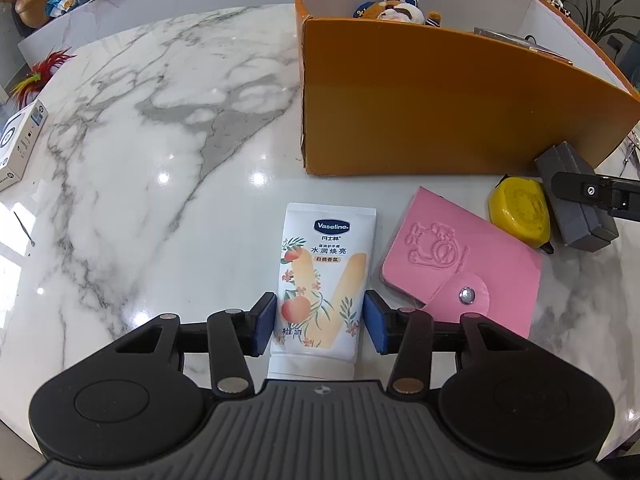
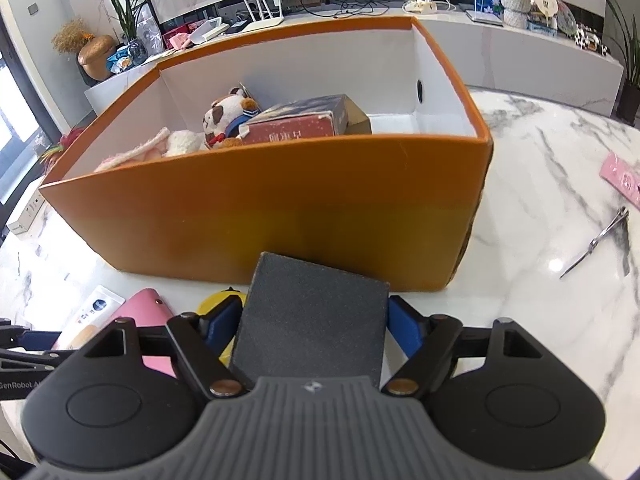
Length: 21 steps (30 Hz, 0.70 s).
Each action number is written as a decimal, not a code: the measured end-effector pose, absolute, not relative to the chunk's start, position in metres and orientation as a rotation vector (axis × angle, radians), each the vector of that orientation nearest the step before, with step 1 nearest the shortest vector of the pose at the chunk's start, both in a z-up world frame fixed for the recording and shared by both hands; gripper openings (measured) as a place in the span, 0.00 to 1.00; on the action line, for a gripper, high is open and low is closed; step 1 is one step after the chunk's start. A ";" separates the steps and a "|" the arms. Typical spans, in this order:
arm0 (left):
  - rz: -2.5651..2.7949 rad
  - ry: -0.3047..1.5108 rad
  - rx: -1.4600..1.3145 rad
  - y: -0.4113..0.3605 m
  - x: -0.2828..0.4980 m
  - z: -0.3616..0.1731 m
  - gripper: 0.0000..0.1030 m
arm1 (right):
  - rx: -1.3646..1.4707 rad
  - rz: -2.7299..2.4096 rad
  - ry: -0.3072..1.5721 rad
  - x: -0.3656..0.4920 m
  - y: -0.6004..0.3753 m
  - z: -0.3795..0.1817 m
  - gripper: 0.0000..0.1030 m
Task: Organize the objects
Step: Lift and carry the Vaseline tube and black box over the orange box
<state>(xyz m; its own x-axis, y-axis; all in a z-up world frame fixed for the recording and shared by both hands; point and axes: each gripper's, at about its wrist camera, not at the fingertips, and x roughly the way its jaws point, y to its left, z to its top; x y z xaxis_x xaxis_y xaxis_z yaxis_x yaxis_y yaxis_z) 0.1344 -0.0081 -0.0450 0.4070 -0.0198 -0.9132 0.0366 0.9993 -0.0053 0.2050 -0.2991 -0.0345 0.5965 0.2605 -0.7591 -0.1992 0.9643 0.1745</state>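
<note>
Hand-cream tube and grey box, each clamped between blue pads beside the orange box.

The left gripper (image 1: 320,322) is closed on the lower part of the hand-cream tube (image 1: 322,276), both pads pressed to its sides, the tube lying flat on the marble table (image 1: 160,160) with its crimped end pointing at the orange box (image 1: 440,112). A pink card holder (image 1: 464,268) is lying just right of it, a yellow tape measure (image 1: 520,210) beyond. The right gripper (image 2: 310,328) is closed on the grey box (image 2: 310,320), held just before the orange box's near wall. Nail clippers (image 2: 600,240) are seen well apart.
</note>
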 end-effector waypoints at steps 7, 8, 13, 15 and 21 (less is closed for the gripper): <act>-0.036 1.145 0.008 -0.006 0.134 -0.041 0.53 | 0.065 0.262 0.879 0.202 -0.303 -0.029 0.77; -0.037 1.140 0.009 -0.006 0.134 -0.039 0.52 | 0.064 0.262 0.880 0.202 -0.304 -0.028 0.77; -0.047 1.111 0.013 -0.008 0.131 -0.029 0.53 | 0.076 0.270 0.880 0.198 -0.309 -0.024 0.77; -0.053 1.096 0.018 -0.010 0.129 -0.023 0.53 | 0.079 0.275 0.877 0.196 -0.310 -0.021 0.77; -0.095 1.061 0.011 -0.018 0.122 -0.006 0.53 | 0.070 0.294 0.868 0.187 -0.311 -0.011 0.77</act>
<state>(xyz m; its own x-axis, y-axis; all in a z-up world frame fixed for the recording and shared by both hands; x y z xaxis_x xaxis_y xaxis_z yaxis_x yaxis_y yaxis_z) 0.1223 -0.0179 -0.0058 0.4845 -0.0724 -0.8718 0.0833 0.9959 -0.0365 0.1869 -0.3110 -0.0113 0.6086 0.2823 -0.7416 -0.2259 0.9575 0.1791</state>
